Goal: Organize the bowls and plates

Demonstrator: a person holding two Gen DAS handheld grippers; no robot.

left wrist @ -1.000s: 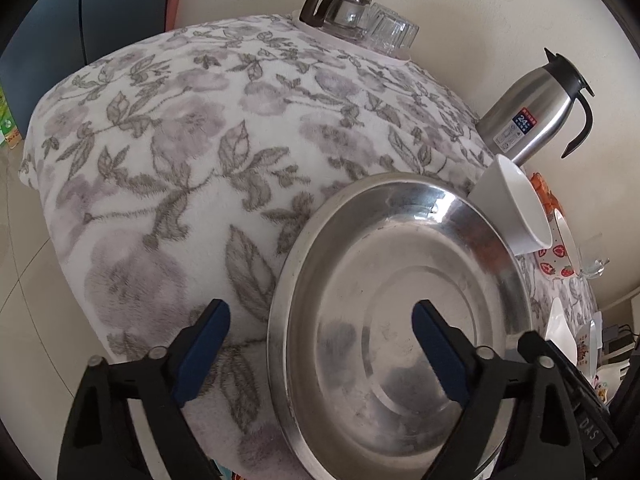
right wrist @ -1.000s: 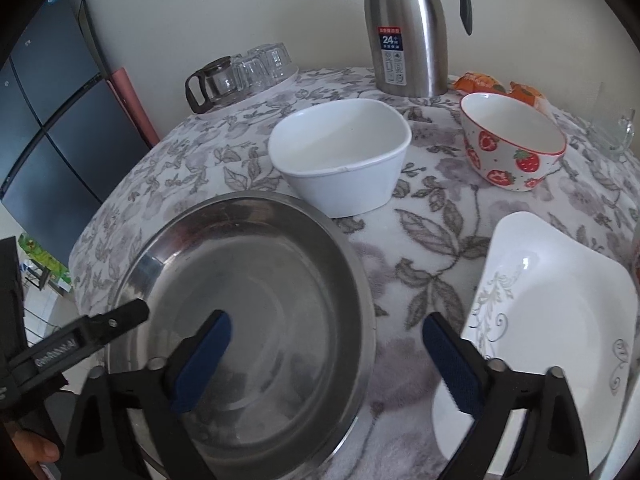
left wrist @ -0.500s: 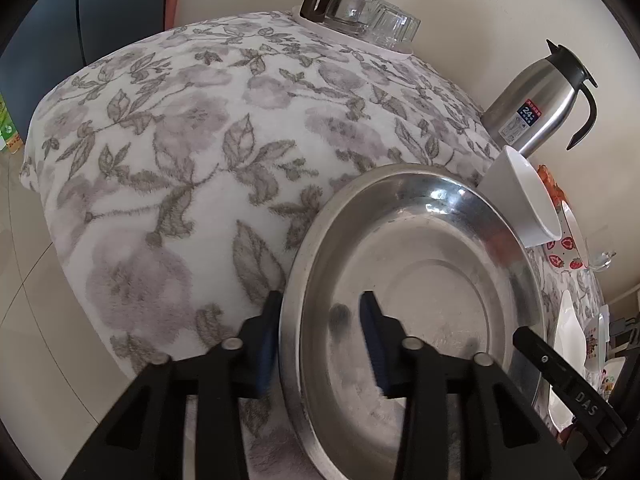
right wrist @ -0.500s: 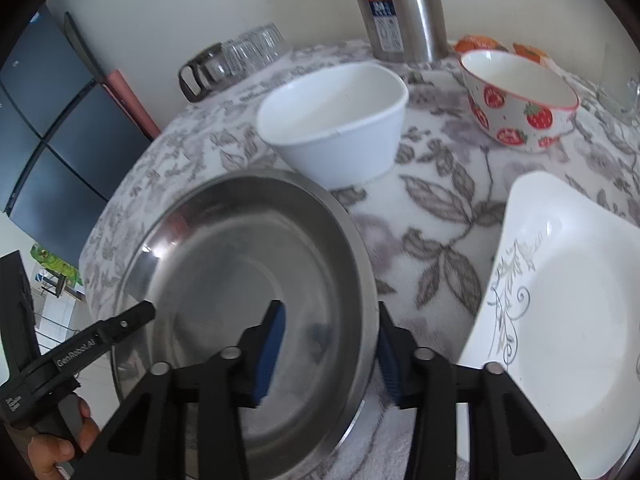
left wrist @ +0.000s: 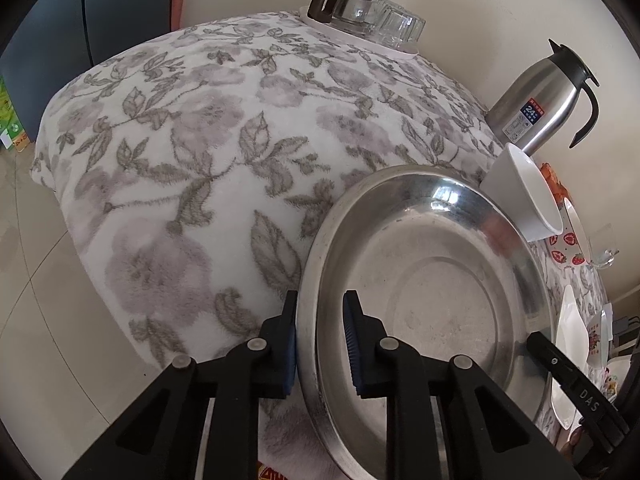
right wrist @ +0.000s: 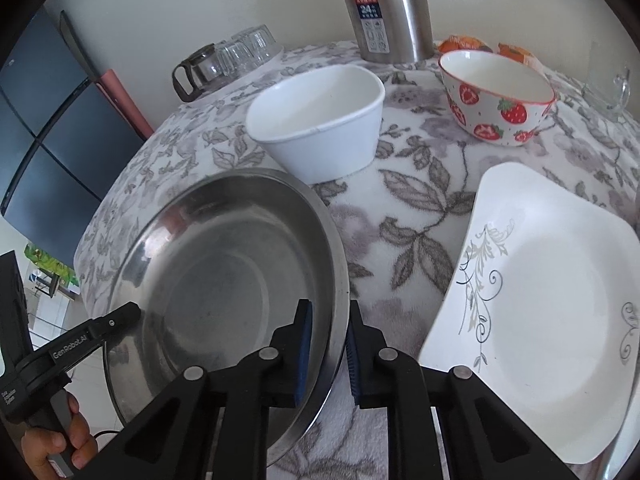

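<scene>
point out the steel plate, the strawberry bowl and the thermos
steel plate (right wrist: 224, 280), right wrist view, inner base
strawberry bowl (right wrist: 496, 120), right wrist view, outer wall
thermos (right wrist: 384, 12), right wrist view, steel body by the label

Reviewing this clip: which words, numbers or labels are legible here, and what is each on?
"24": label on the stainless steel thermos jug; its smaller print is too small to read.
"GenRobot.AI": finger of the left hand-held gripper.
"DAS": finger of the right hand-held gripper.
Green carton on the floor: print blurred.

plate (left wrist: 440, 280): shiny scuffed steel
tablecloth (left wrist: 200, 140): fuzzy matt cloth
white bowl (right wrist: 320, 120): smooth, matt
jug (left wrist: 536, 112): brushed metal
square dish (right wrist: 560, 300): glossy ceramic
</scene>
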